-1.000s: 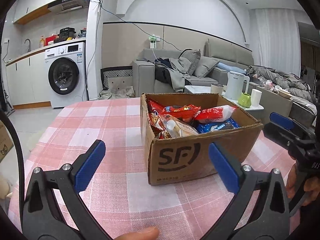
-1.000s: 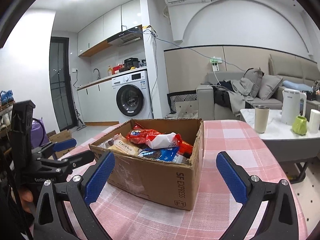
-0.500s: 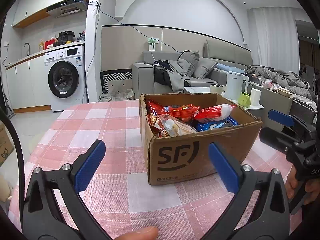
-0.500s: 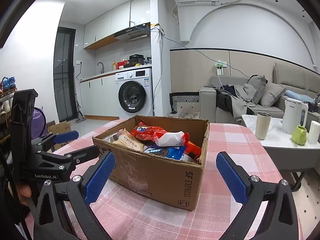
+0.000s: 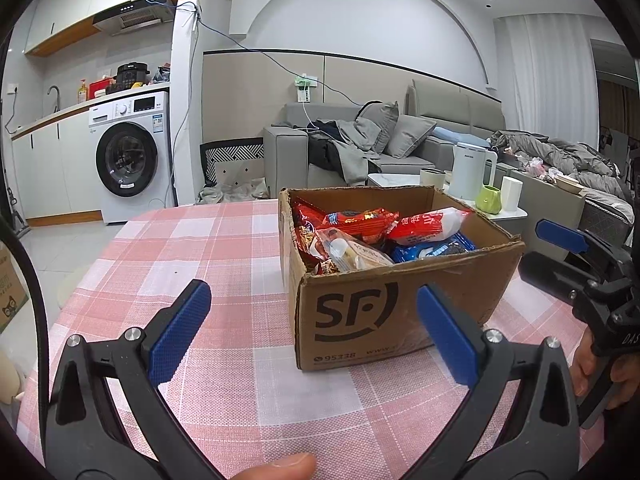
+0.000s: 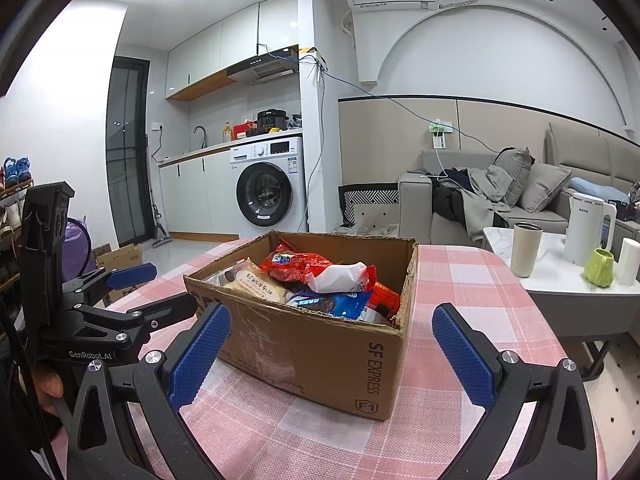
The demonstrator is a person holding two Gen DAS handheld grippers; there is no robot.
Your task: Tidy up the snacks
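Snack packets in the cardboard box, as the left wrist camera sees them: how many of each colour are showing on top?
Red packets: 2
Red-and-white packet: 1
Blue packet: 1
Pale bread packet: 1
Total: 5 showing on top; more seem to be buried underneath.

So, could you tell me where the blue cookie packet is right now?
The blue cookie packet lies inside the cardboard box, at the corner nearest the right gripper, under the red-and-white packet.
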